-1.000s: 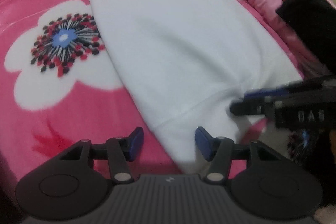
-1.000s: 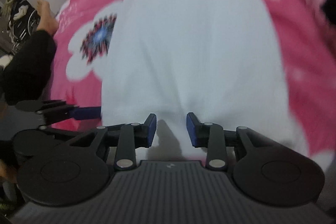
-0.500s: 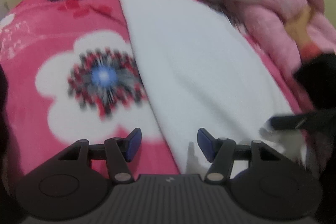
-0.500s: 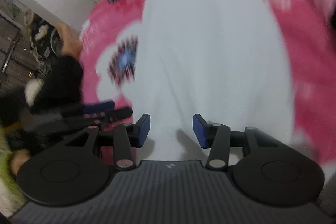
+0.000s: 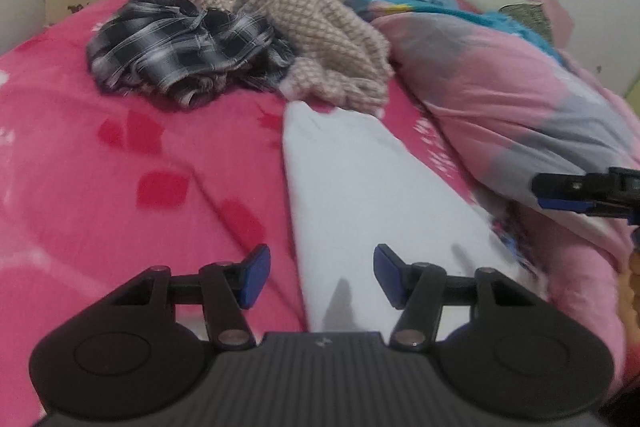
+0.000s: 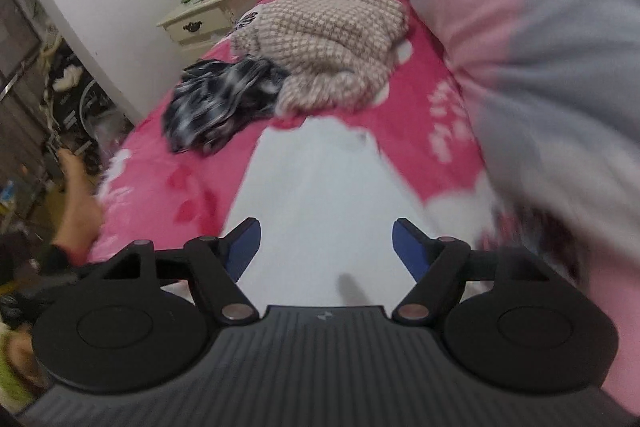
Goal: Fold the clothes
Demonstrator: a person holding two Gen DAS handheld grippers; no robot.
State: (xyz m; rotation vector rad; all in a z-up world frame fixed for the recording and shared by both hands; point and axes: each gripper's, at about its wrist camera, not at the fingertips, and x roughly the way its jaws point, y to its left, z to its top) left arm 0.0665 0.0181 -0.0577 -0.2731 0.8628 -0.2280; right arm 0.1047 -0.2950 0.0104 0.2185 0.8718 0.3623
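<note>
With our right gripper (image 6: 326, 253) opening and left gripper (image 5: 320, 277) released over the folded white cotton garment (image 5: 360, 195), a careless regrasp could undo its fold.

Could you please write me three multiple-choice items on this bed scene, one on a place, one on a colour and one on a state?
1. Where does the crumpled black-and-white plaid garment lie?
A. on the drawer cabinet
B. on the pink blanket, against the beige knitted sweater
C. on the white garment

2. What colour are the pads of the left tool?
A. blue
B. red
C. green

3. How does the long white folded garment lie?
A. flat on the pink flowered blanket
B. lifted off the bed
C. crumpled in a heap

Answers: 1 B, it touches the beige knitted sweater on the pink flowered blanket; 2 A, both pads show blue; 3 A, it lies smooth, nothing pinching it.
</note>
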